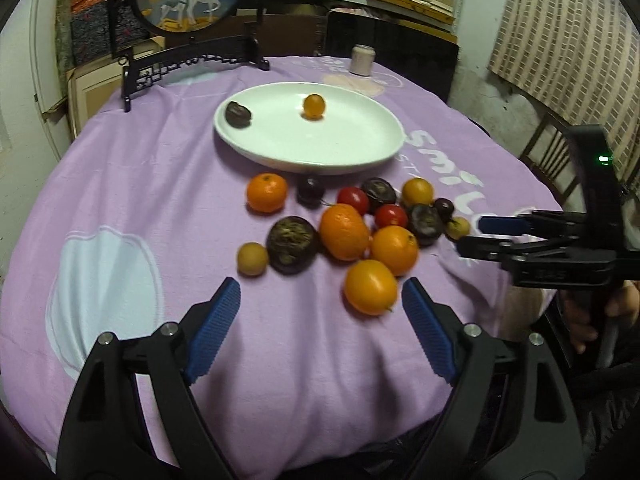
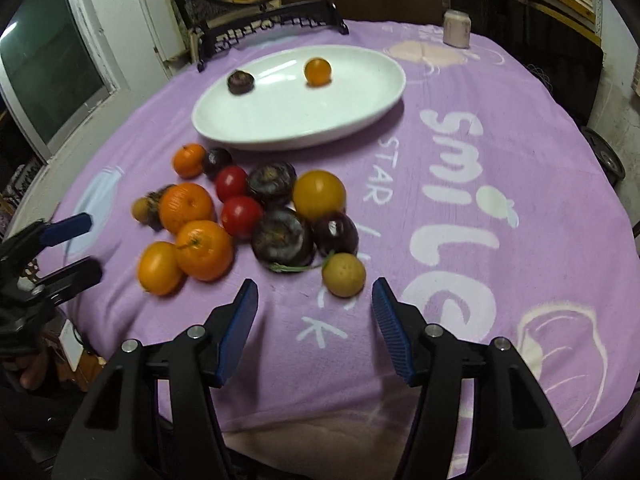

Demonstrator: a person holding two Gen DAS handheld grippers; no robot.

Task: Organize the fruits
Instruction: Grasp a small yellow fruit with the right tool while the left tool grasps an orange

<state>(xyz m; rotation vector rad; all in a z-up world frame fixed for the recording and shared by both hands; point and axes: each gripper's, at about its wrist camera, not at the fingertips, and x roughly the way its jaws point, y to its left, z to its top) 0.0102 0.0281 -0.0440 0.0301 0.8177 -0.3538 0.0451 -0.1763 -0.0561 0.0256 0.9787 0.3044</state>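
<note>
While both my tongs hang empty, left gripper point(image 1: 321, 298) wide, right gripper point(image 2: 315, 300) half-spread, the fruit pile point(image 1: 348, 224) sits mixed on purple cloth point(image 1: 160, 184): oranges, red tomatoes, dark wrinkled ones. White plate point(image 1: 360, 148) holds two.

Left hand-held gripper point(image 1: 321, 290) and right hand-held gripper point(image 2: 315, 290): both tilted down, jaws apart, nothing btwn.

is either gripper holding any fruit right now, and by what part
Nothing is held. The left gripper and right gripper both stand open and empty above the cloth, short of the fruit pile.
</note>
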